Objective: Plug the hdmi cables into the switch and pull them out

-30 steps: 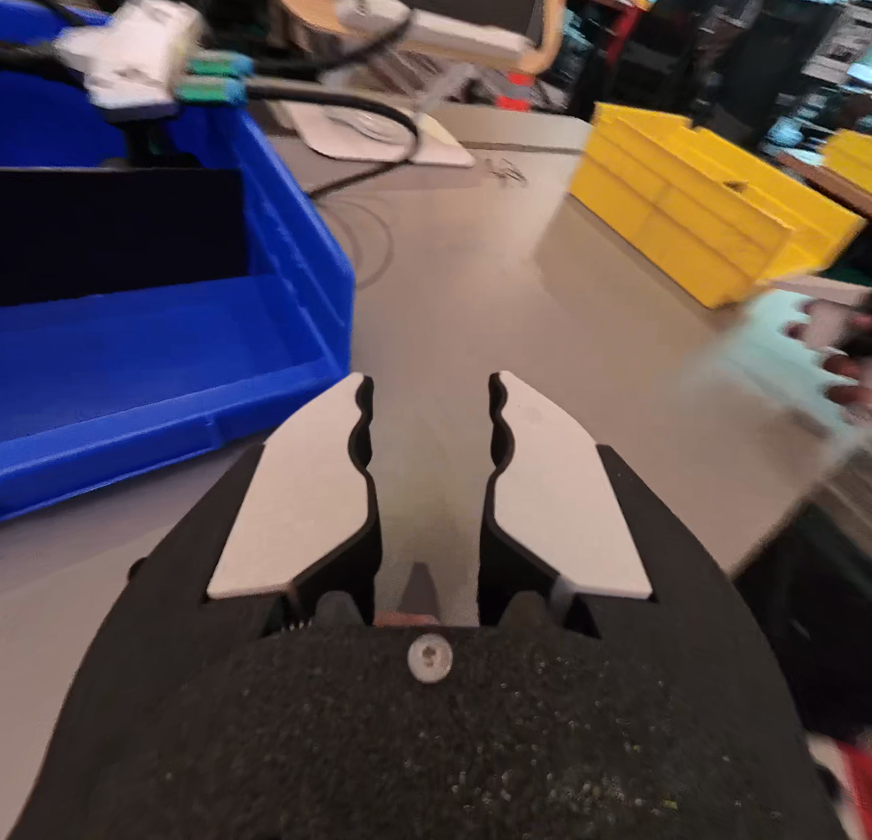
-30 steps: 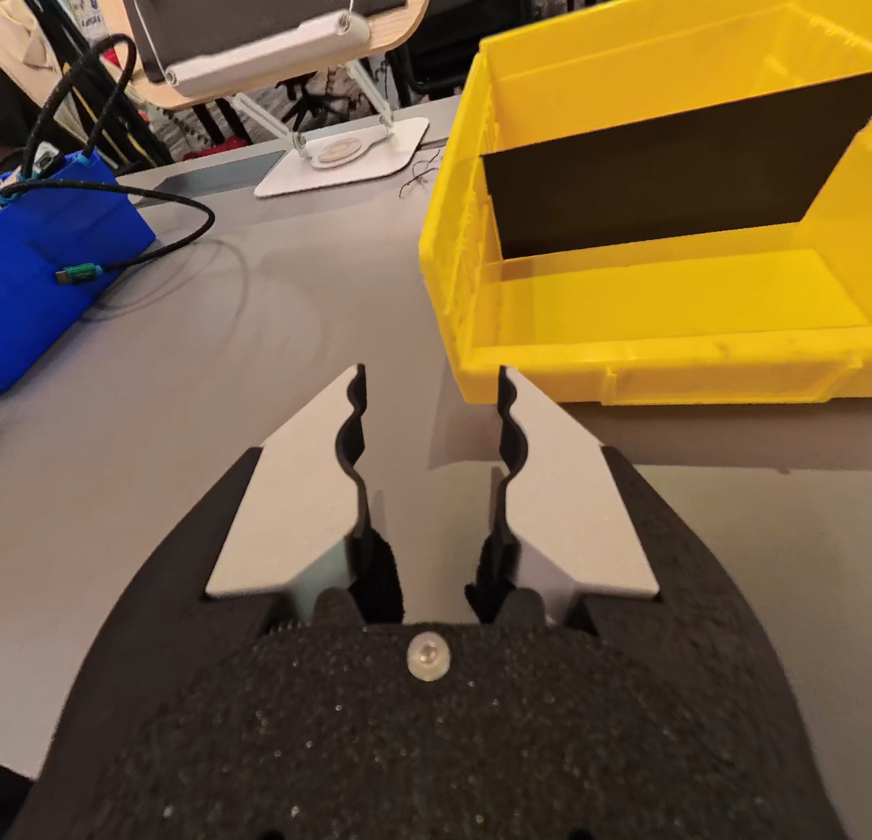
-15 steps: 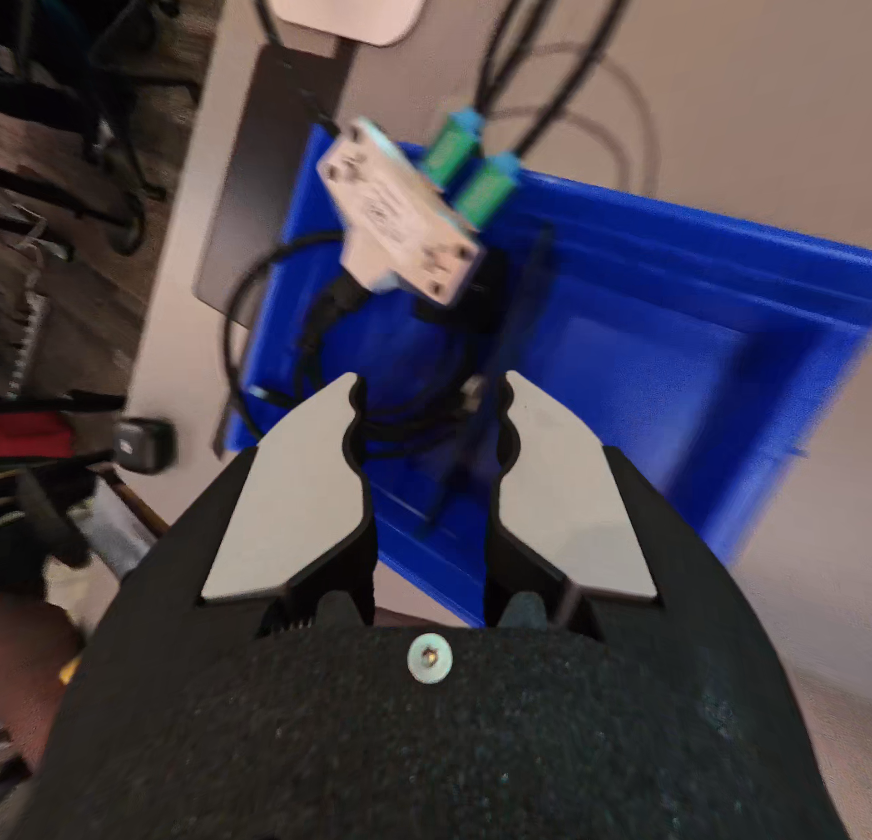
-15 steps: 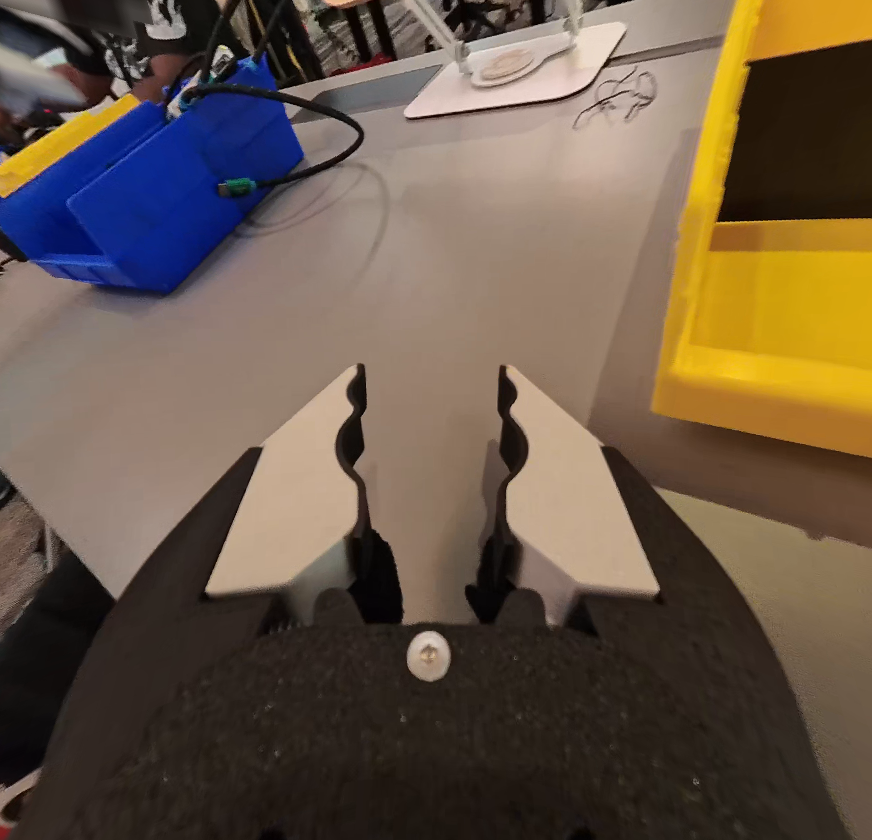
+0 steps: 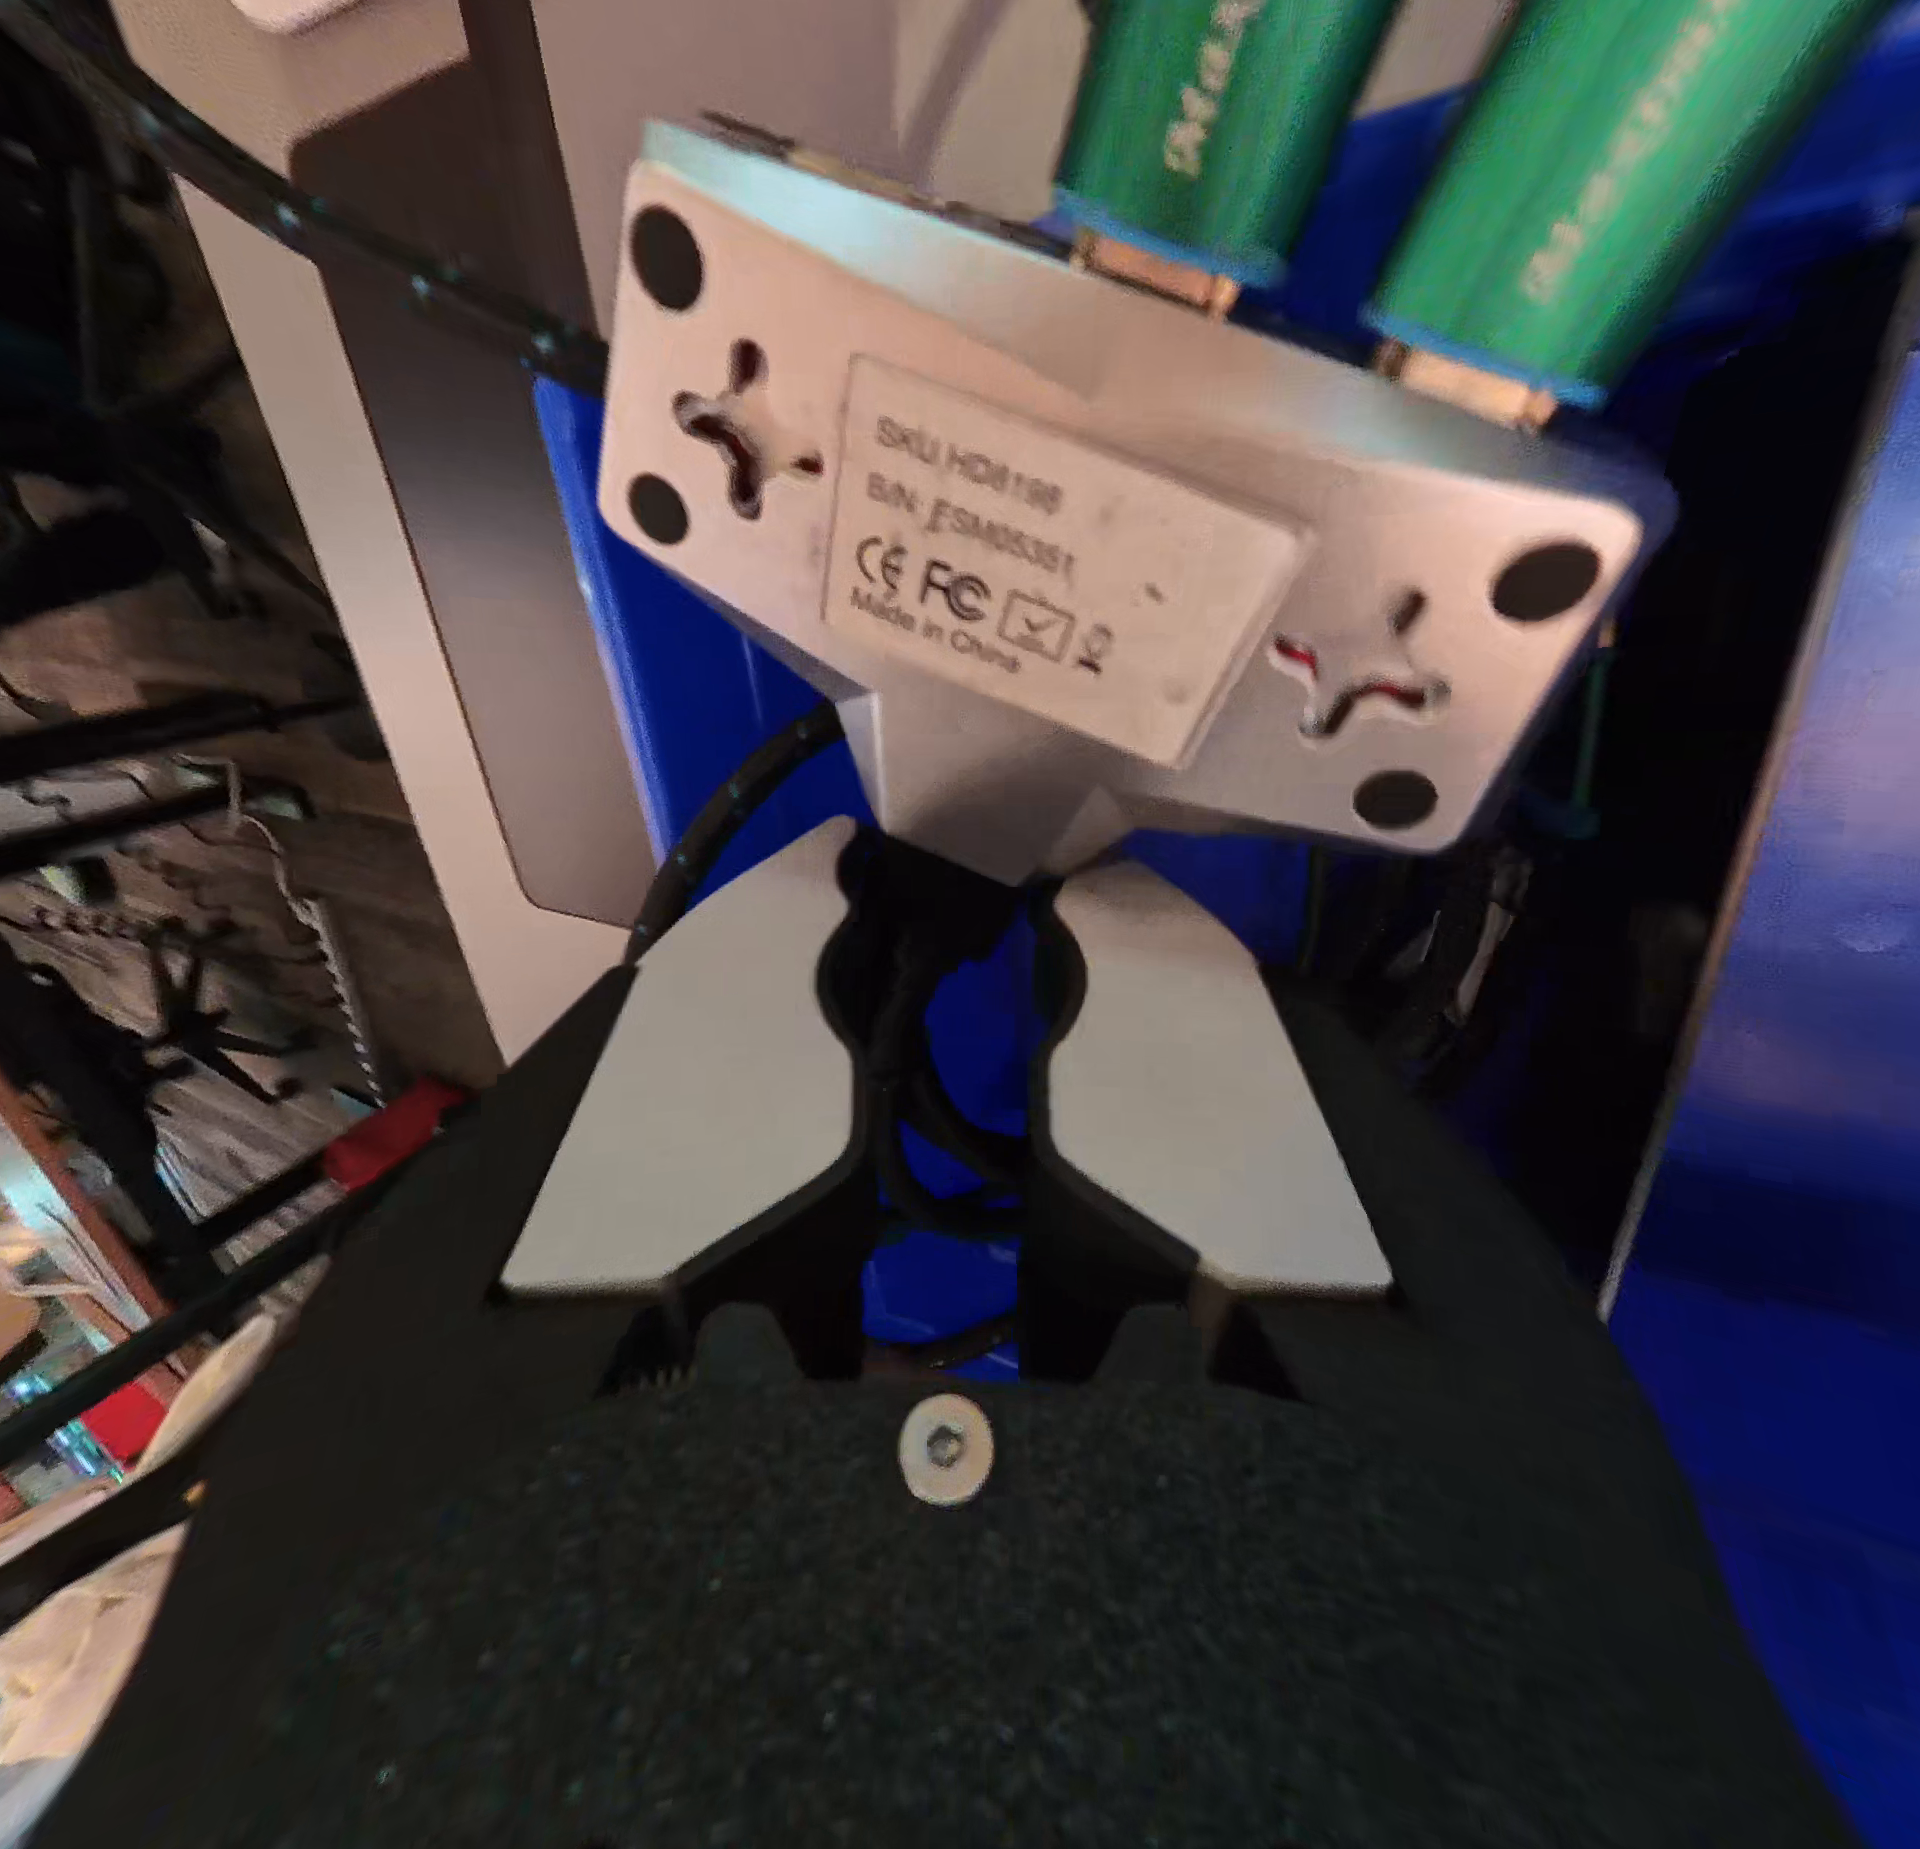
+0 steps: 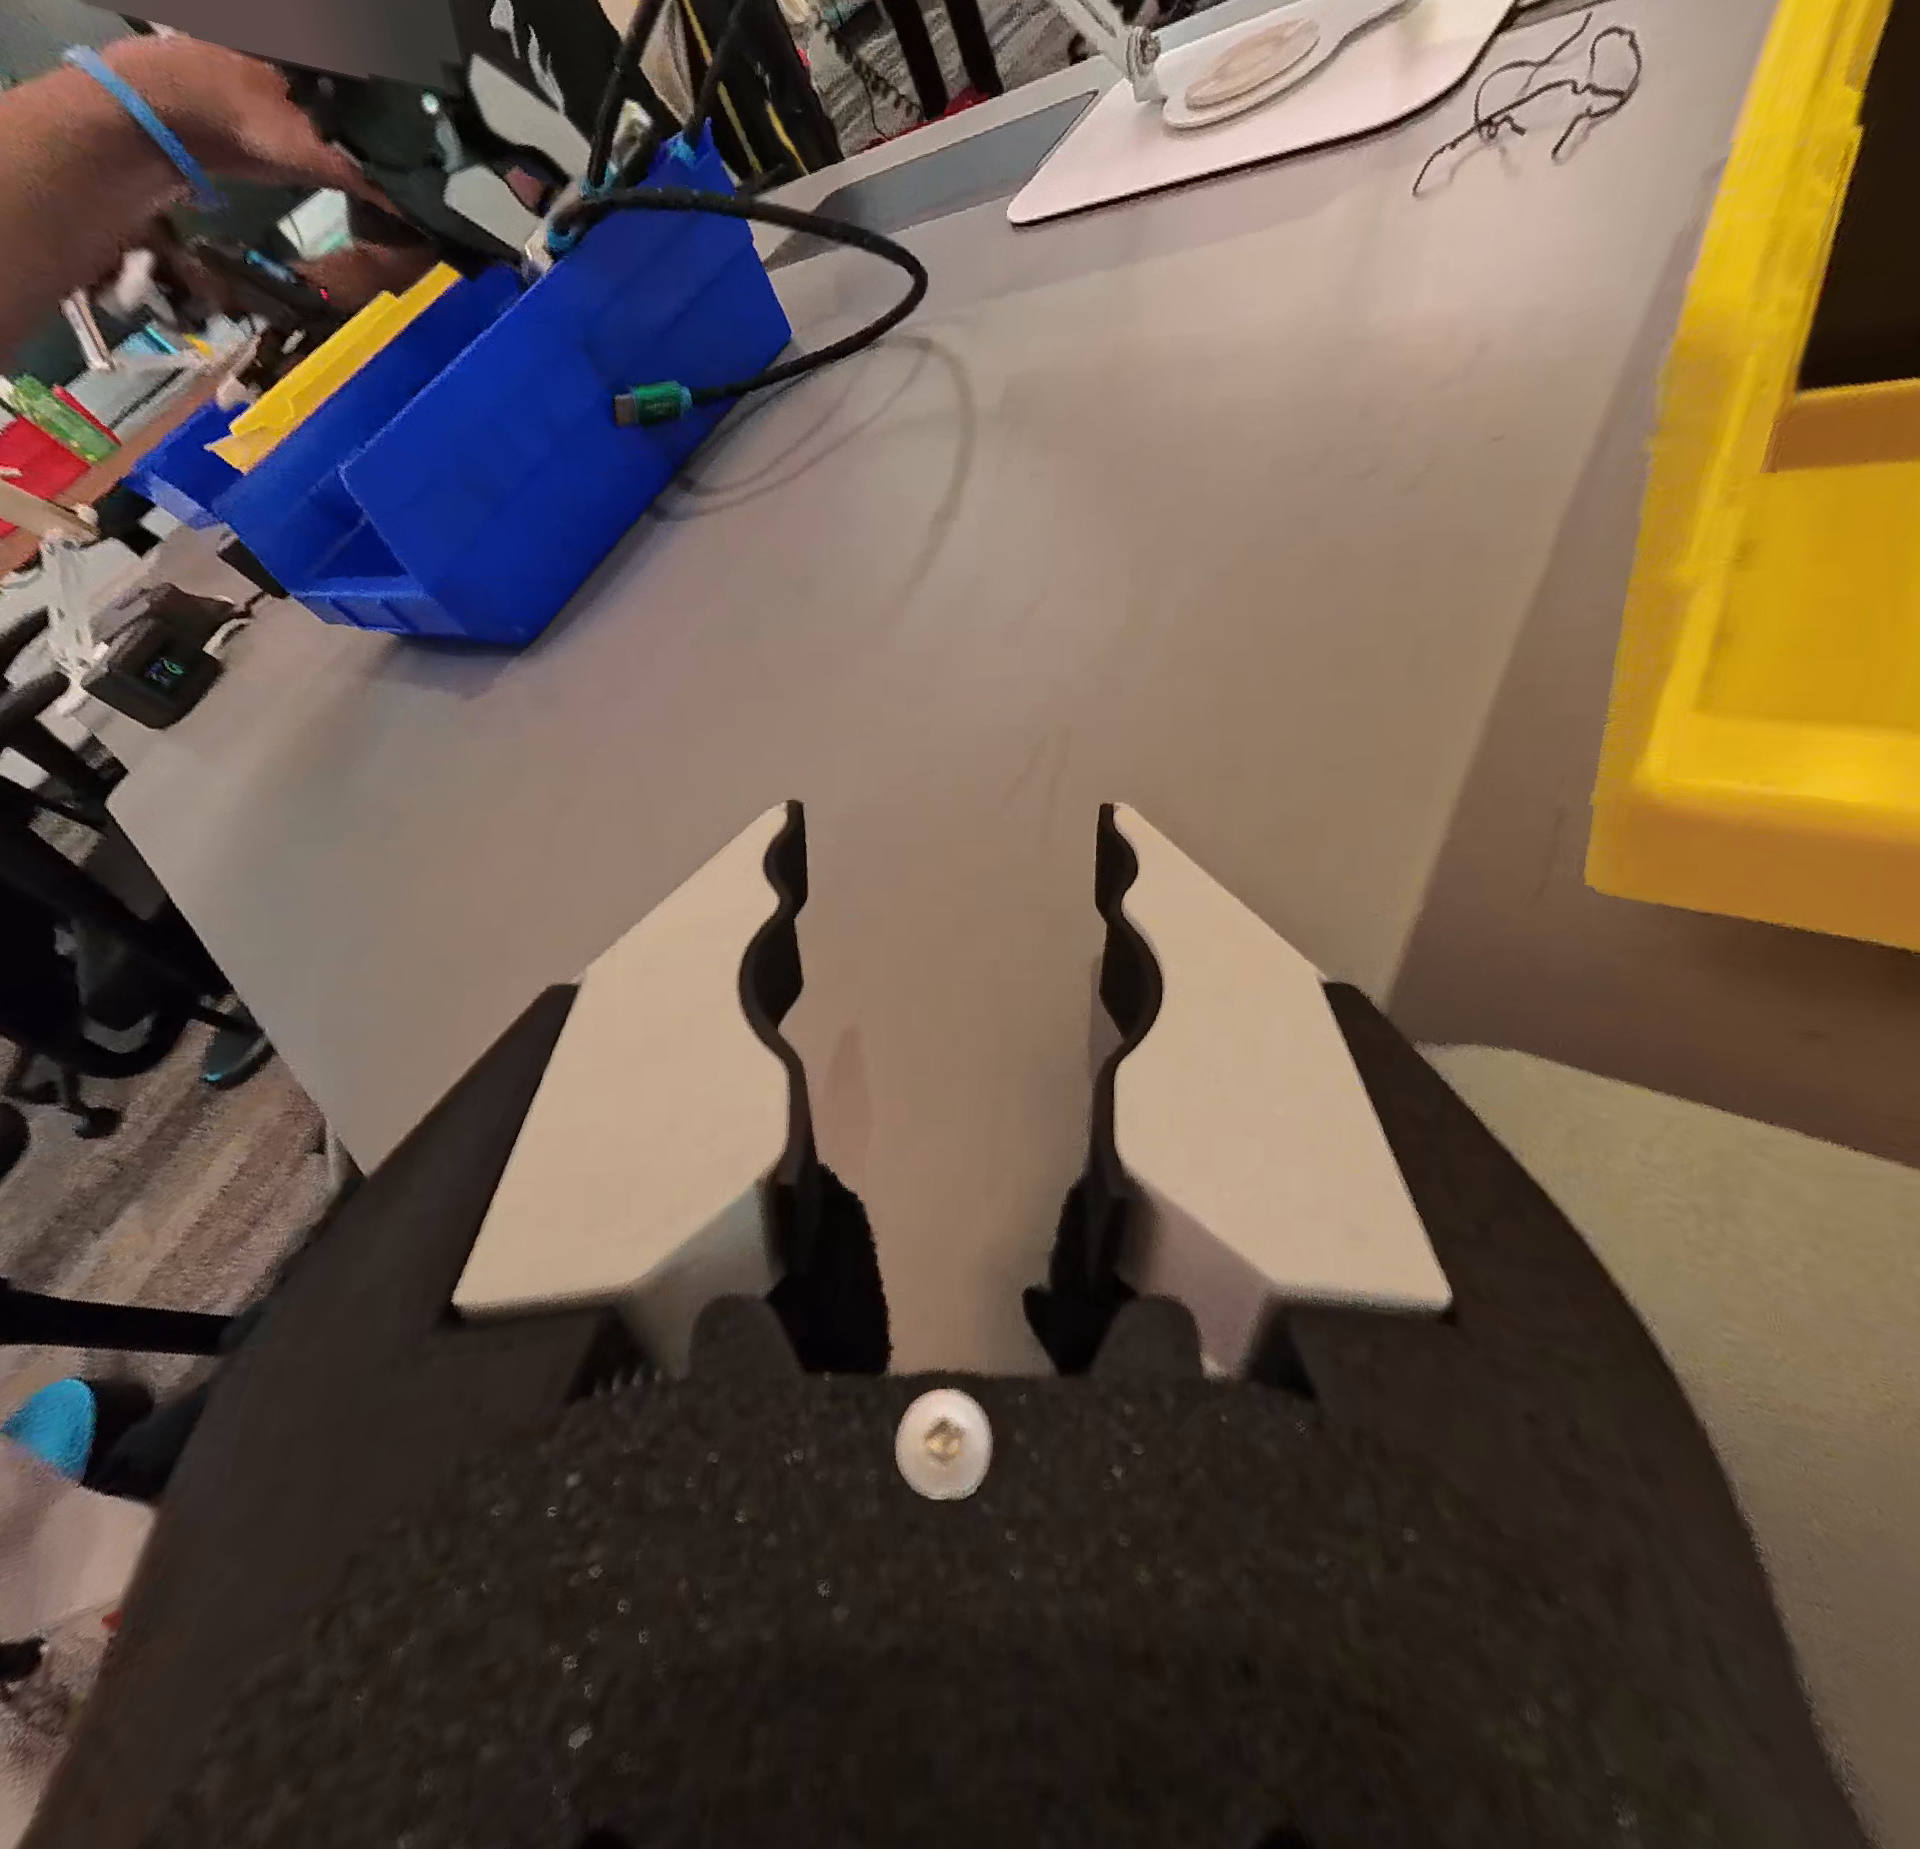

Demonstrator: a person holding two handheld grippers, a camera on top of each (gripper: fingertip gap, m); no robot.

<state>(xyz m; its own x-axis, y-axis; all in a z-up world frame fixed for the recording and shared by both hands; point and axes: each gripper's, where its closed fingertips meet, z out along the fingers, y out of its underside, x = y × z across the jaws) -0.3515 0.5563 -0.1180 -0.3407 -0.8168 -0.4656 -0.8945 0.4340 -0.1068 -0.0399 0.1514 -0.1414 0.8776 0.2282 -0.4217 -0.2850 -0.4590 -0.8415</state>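
Left hand-held gripper [image 5: 951,864]: fingers narrowed around the neck of the silver HDMI switch [image 5: 1091,552], tips at the stub where its black pigtail cable [image 5: 914,1051] exits. Cable runs down through the gap betw. the fingers. Whether the pads actually pinch the stub, can't tell; contact point hidden under the switch body, frame also blurry.

Switch sits directly ahead of the left tips, underside w/ label facing the cam, four black feet at corners. Two green HDMI plugs [image 5: 1205,85] [image 5: 1621,158] seated in its far edge, side by side, metal shells partly showing at the ports. Blue bin [image 5: 1766,968] behind and right of the switch; more dark cabling inside it, right of the fingers.

Right hand-held gripper [image 6: 951,812]: fingers spread, nothing betw. them, hovering over bare grey table [image 6: 1039,604]. Blue bin [image 6: 499,469] far ahead-left of it, w/ a loose green-ended HDMI cable [image 6: 655,405] hanging over its side, plug free. Person's hand [image 6: 156,168] w/ blue wristband above that bin. Yellow bin [image 6: 1756,604] just ahead-right. White stand base [image 6: 1299,85] far ahead on the table.
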